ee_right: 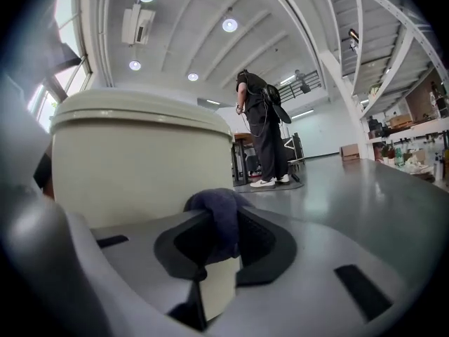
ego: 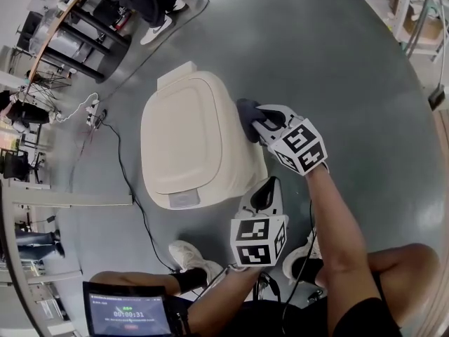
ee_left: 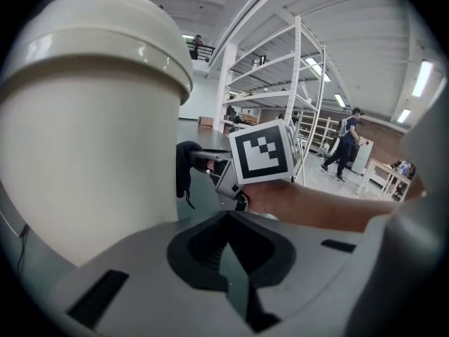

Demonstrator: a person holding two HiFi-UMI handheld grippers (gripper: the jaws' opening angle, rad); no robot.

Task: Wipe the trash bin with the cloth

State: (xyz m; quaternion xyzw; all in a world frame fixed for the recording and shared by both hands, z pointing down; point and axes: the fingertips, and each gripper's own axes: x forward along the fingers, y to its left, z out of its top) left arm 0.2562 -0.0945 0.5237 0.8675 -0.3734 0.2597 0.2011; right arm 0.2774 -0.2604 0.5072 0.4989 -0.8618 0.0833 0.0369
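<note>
Right claw [ee_right: 221, 239]: jaws clamped on a dark blue cloth [ee_right: 219, 215], which bunches up over the pads and hangs down between them. From the head view the same right claw [ego: 261, 125] holds the cloth [ego: 247, 111] against the upper right side of the trash bin [ego: 186, 139], just under the lid rim; cloth and bin wall look to be touching, though the angle is steep. Its marker cube [ego: 302, 146] faces up, with the person's forearm running back from it. Left claw [ee_left: 235, 279]: jaws drawn together with nothing in them, only a thin sliver of floor showing through the slit. In the head view the left claw [ego: 265, 192] sits lower, just beside the bin's near right corner; contact cannot be judged. The left gripper view has the bin wall [ee_left: 84, 139] filling its left half, and the right claw's marker cube [ee_left: 261, 152] and cloth [ee_left: 184, 167] straight ahead, pressed to the wall. The bin is cream, lid closed, upright on a grey floor [ego: 330, 55]. A black cable [ego: 130, 181] runs over the floor left of it. The person's white shoe [ego: 186, 253] is near the bin's front, and a screen [ego: 128, 313] is at lower left. Another person in dark clothes [ee_right: 263, 132] stands beyond the bin. White shelving [ee_left: 280, 83] stands behind.
</note>
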